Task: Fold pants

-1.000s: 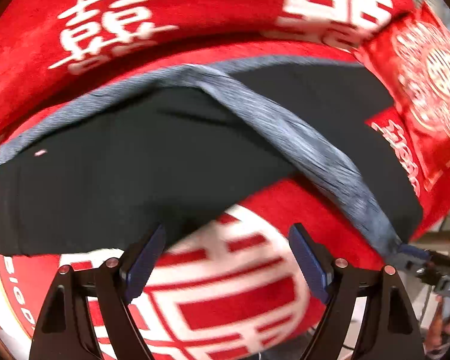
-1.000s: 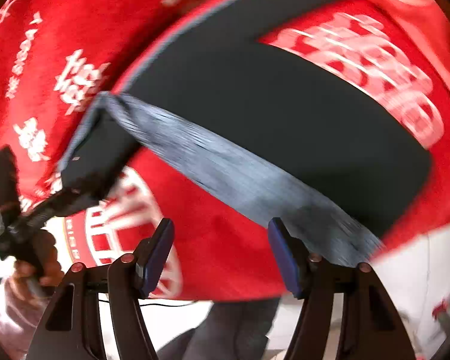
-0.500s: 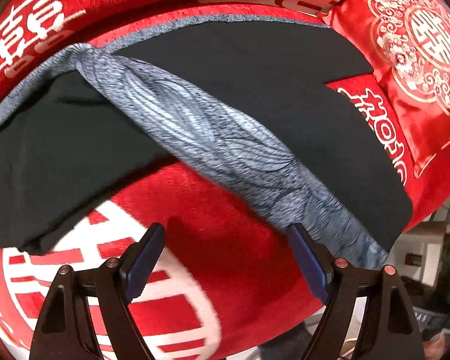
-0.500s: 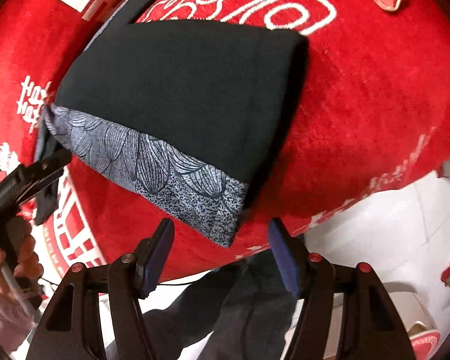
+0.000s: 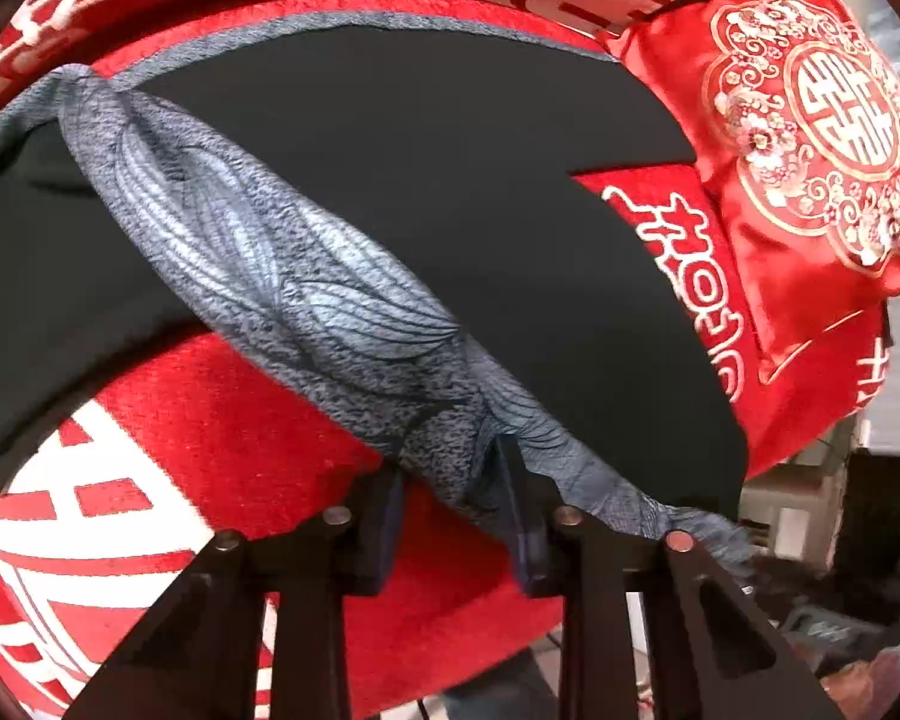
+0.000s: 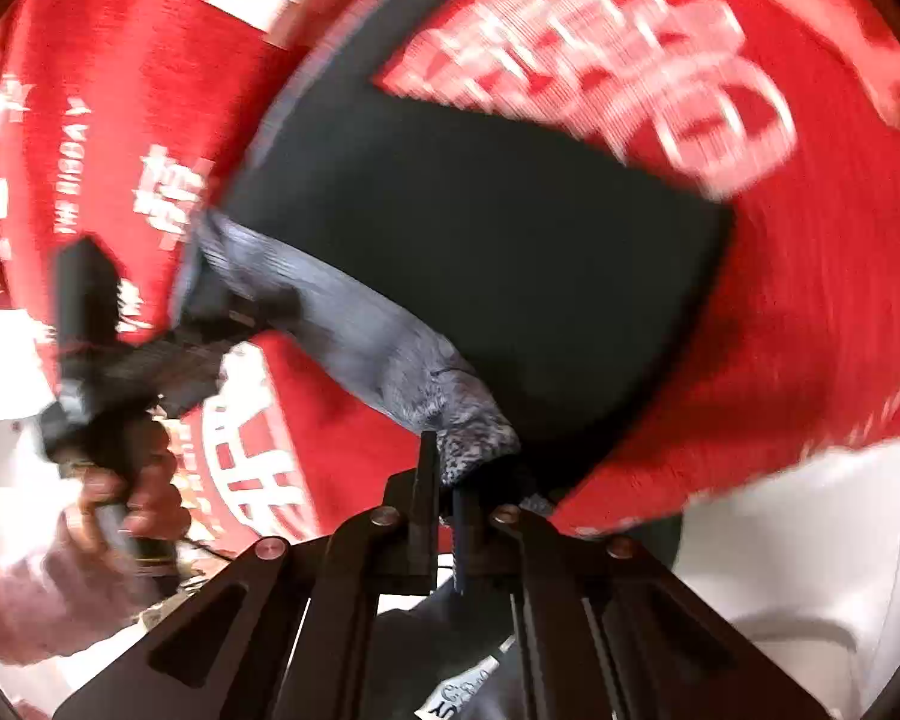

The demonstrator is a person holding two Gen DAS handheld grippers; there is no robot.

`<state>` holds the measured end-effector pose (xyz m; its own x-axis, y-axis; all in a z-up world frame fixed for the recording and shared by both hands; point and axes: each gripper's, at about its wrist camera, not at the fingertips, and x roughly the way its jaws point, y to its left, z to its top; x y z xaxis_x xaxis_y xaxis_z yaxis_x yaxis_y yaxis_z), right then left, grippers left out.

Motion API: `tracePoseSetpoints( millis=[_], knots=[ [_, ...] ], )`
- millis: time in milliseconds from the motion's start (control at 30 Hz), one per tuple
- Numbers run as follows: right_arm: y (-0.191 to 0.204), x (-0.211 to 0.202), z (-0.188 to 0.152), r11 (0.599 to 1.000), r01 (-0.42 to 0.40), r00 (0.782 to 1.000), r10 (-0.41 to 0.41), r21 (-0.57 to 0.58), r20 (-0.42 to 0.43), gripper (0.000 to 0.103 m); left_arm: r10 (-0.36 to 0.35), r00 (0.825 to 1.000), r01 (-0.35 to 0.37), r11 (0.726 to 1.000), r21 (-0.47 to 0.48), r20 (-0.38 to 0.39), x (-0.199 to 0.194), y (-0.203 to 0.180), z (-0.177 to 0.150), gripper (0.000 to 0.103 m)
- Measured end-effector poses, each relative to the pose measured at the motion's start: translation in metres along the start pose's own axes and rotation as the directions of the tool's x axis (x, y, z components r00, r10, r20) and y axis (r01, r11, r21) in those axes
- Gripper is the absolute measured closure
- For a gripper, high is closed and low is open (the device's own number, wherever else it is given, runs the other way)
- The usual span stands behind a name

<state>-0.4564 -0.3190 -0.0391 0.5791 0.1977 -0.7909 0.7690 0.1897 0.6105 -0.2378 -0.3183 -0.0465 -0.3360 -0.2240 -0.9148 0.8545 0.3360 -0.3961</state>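
In the left view, black pants (image 5: 450,192) with a grey leaf-print band (image 5: 282,276) lie on a red cloth (image 5: 222,438) across the middle of the frame, and the left gripper (image 5: 450,504), low in the middle, pinches the band. In the blurry right view, the pants (image 6: 480,240) fill the middle, and the right gripper (image 6: 447,480) pinches the band's (image 6: 390,360) end at lower middle.
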Motion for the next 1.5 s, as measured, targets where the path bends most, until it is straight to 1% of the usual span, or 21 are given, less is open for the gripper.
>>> tracePoseSetpoints(
  millis=[133, 267, 367, 400, 433, 467, 500, 533, 633, 700, 733, 767, 800, 867, 1000, 1067, 1167, 1267, 1300, 1400, 1500],
  knots=[
    [0.033, -0.040, 0.045, 0.994, -0.043, 0.997, 0.050, -0.104, 0.064, 0.100, -0.024, 0.997, 0.024, 1.000, 0.004, 0.075, -0.025, -0.015, 0.021, 0.073],
    [0.059, -0.079, 0.111, 0.979, -0.067, 0.985, 0.096, -0.191, 0.145, 0.100, -0.037, 0.986, 0.037, 0.999, 0.003, 0.165, -0.054, -0.025, 0.056, 0.073],
    [0.075, -0.091, 0.160, 0.976, -0.042, 0.981, 0.081, -0.213, 0.177, 0.100, 0.005, 0.971, -0.004, 1.000, -0.005, 0.238, -0.076, -0.025, 0.087, 0.072],
    [0.081, -0.094, 0.179, 0.975, -0.024, 0.980, 0.066, -0.220, 0.187, 0.100, 0.016, 0.968, -0.015, 1.000, -0.007, 0.249, -0.081, -0.023, 0.094, 0.065],
    [0.086, -0.095, 0.195, 0.973, -0.008, 0.979, 0.054, -0.230, 0.196, 0.100, 0.040, 0.964, -0.037, 0.999, -0.015, 0.265, -0.085, -0.023, 0.105, 0.053],
    [0.090, -0.095, 0.213, 0.970, 0.014, 0.978, 0.037, -0.243, 0.205, 0.099, 0.068, 0.954, -0.063, 0.998, -0.028, 0.291, -0.090, -0.021, 0.111, 0.023],
    [0.092, -0.092, 0.231, 0.968, 0.042, 0.978, 0.011, -0.246, 0.209, 0.098, 0.109, 0.935, -0.099, 0.994, -0.049, 0.337, -0.098, -0.015, 0.115, 0.016],
    [0.092, -0.089, 0.247, 0.968, 0.063, 0.978, -0.012, -0.242, 0.206, 0.097, 0.153, 0.915, -0.138, 0.988, -0.066, 0.373, -0.104, -0.010, 0.119, 0.016],
    [0.086, -0.071, 0.290, 0.958, 0.155, 0.978, -0.114, -0.243, 0.175, 0.096, 0.228, 0.910, -0.201, 0.973, -0.112, 0.347, -0.098, 0.008, 0.124, 0.016],
    [0.085, -0.050, 0.308, 0.921, 0.257, 0.962, -0.216, -0.293, 0.165, 0.095, 0.282, 0.907, -0.249, 0.958, -0.143, 0.312, -0.086, 0.025, 0.123, 0.016],
    [0.087, -0.043, 0.314, 0.901, 0.302, 0.951, -0.262, -0.313, 0.163, 0.092, 0.331, 0.901, -0.299, 0.942, -0.152, 0.281, -0.073, 0.034, 0.121, 0.016],
    [0.088, -0.035, 0.321, 0.887, 0.325, 0.945, -0.287, -0.329, 0.158, 0.078, 0.365, 0.895, -0.334, 0.929, -0.156, 0.255, -0.064, 0.040, 0.118, 0.016],
    [0.089, -0.030, 0.326, 0.880, 0.330, 0.944, -0.295, -0.341, 0.151, 0.056, 0.397, 0.892, -0.367, 0.915, -0.165, 0.214, -0.050, 0.049, 0.117, 0.016],
    [0.091, -0.024, 0.331, 0.880, 0.306, 0.952, -0.274, -0.362, 0.138, 0.031, 0.414, 0.895, -0.385, 0.905, -0.180, 0.168, -0.036, 0.063, 0.111, 0.016],
    [0.099, -0.014, 0.331, 0.846, 0.319, 0.948, -0.292, -0.426, 0.129, 0.030, 0.441, 0.891, -0.417, 0.889, -0.190, 0.106, -0.008, 0.072, 0.107, 0.016],
    [0.095, -0.013, 0.330, 0.854, 0.293, 0.955, -0.282, -0.429, 0.091, 0.030, 0.458, 0.880, -0.432, 0.881, -0.192, 0.123, -0.006, 0.073, 0.107, 0.014],
    [0.088, -0.015, 0.334, 0.872, 0.299, 0.952, -0.301, -0.388, 0.058, 0.030, 0.459, 0.880, -0.430, 0.879, -0.205, 0.121, -0.005, 0.076, 0.109, 0.014],
    [0.093, -0.036, 0.336, 0.843, 0.364, 0.931, -0.317, -0.397, 0.181, 0.028, 0.465, 0.877, -0.434, 0.875, -0.216, 0.121, -0.004, 0.081, 0.115, 0.014],
    [0.096, -0.043, 0.337, 0.838, 0.378, 0.924, -0.315, -0.395, 0.216, 0.022, 0.472, 0.873, -0.440, 0.871, -0.221, 0.123, -0.003, 0.081, 0.118, 0.014],
    [0.091, -0.061, 0.336, 0.908, 0.269, 0.959, -0.220, -0.322, 0.180, 0.022, 0.482, 0.868, -0.444, 0.860, -0.251, 0.118, -0.004, 0.079, 0.122, 0.014],
    [0.087, -0.058, 0.307, 0.923, 0.216, 0.974, -0.181, -0.320, 0.136, 0.022, 0.481, 0.870, -0.441, 0.857, -0.265, 0.106, -0.007, 0.077, 0.128, 0.014]
  ],
)
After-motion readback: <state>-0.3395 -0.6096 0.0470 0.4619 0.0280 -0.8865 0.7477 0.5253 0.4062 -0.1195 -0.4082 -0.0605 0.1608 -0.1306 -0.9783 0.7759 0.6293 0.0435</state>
